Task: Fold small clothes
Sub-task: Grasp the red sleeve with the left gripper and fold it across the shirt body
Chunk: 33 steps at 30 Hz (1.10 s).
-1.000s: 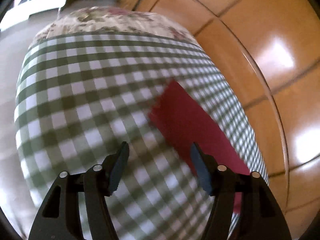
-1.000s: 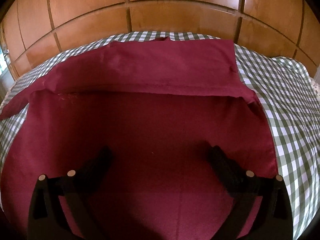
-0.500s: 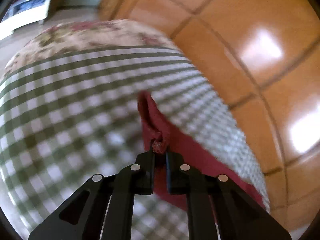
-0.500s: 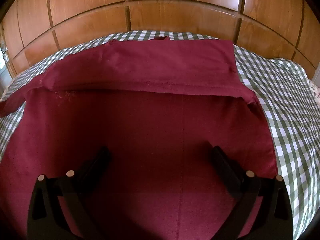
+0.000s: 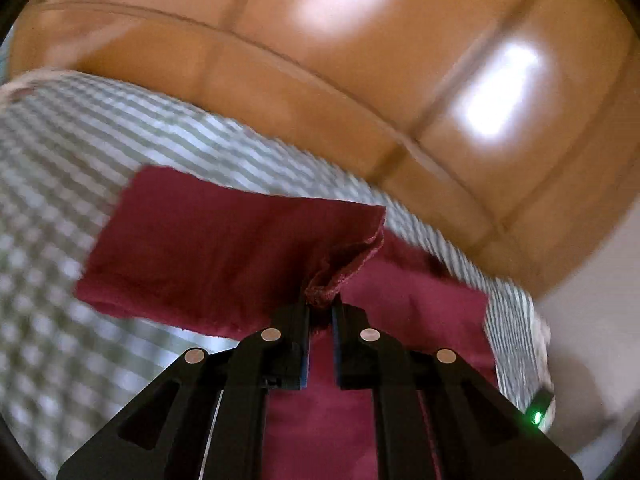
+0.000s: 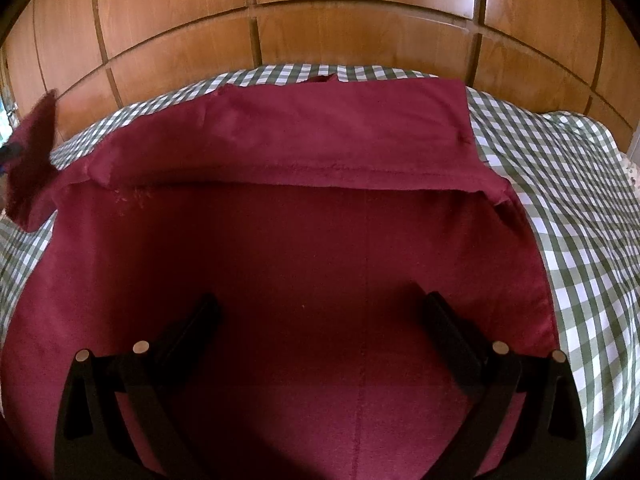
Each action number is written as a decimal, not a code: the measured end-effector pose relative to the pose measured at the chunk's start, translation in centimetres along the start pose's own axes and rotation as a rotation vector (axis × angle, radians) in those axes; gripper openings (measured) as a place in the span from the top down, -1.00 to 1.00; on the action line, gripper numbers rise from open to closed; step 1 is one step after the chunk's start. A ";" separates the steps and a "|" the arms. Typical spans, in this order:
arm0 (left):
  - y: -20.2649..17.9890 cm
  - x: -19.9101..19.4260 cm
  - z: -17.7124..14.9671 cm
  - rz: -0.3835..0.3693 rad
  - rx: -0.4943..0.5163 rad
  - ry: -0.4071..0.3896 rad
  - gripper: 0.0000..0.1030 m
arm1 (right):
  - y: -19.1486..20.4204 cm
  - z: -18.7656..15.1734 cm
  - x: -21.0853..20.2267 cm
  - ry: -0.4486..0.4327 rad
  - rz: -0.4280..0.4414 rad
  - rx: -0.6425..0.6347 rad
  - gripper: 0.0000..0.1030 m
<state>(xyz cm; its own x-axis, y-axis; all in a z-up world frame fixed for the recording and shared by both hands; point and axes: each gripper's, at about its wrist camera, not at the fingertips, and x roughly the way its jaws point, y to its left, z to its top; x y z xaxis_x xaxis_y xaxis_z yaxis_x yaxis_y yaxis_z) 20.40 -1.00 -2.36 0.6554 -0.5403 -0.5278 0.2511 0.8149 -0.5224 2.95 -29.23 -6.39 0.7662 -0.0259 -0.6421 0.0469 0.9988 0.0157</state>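
Observation:
A dark red garment (image 6: 320, 264) lies spread on a green-and-white checked cloth (image 6: 580, 216), its far strip folded over toward me. My left gripper (image 5: 320, 312) is shut on a bunched corner of the red garment (image 5: 224, 248) and holds it lifted above the cloth; that raised corner shows at the left edge of the right wrist view (image 6: 34, 160). My right gripper (image 6: 320, 320) is open and empty, hovering low over the middle of the garment.
A glossy brown wooden panelled wall (image 6: 320, 12) stands right behind the far edge of the cloth, also in the left wrist view (image 5: 360, 60). A floral fabric edge (image 6: 632, 168) shows at far right.
My left gripper closed on the garment's left corner, then lifted and swung it rightward over the garment. My right gripper has stayed open in place.

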 end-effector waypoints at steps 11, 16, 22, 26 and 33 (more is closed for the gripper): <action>-2.0 2.1 -6.1 0.005 0.149 0.101 0.23 | -0.2 2.2 -0.7 0.049 0.198 0.121 -0.72; 0.3 -0.5 -8.0 0.066 0.129 0.055 0.23 | 5.1 5.3 0.5 0.121 0.460 0.151 -0.28; 1.9 -2.0 -9.5 0.130 0.120 0.052 0.23 | 12.9 7.8 4.8 0.219 0.567 0.106 -0.28; 2.9 -2.4 -9.7 0.208 0.112 0.030 0.23 | 16.6 8.7 6.4 0.234 0.450 -0.025 0.92; 4.8 -2.2 -7.7 0.254 0.014 -0.016 -0.15 | 13.6 13.5 -0.8 -0.007 0.454 -0.015 0.91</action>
<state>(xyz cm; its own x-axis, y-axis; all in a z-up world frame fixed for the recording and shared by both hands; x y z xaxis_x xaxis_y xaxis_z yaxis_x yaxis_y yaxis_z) 14.68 2.47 -8.84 0.7100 -0.3147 -0.6300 0.0866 0.9268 -0.3654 11.61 -16.19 4.64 0.7113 0.4146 -0.5676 -0.3037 0.9095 0.2838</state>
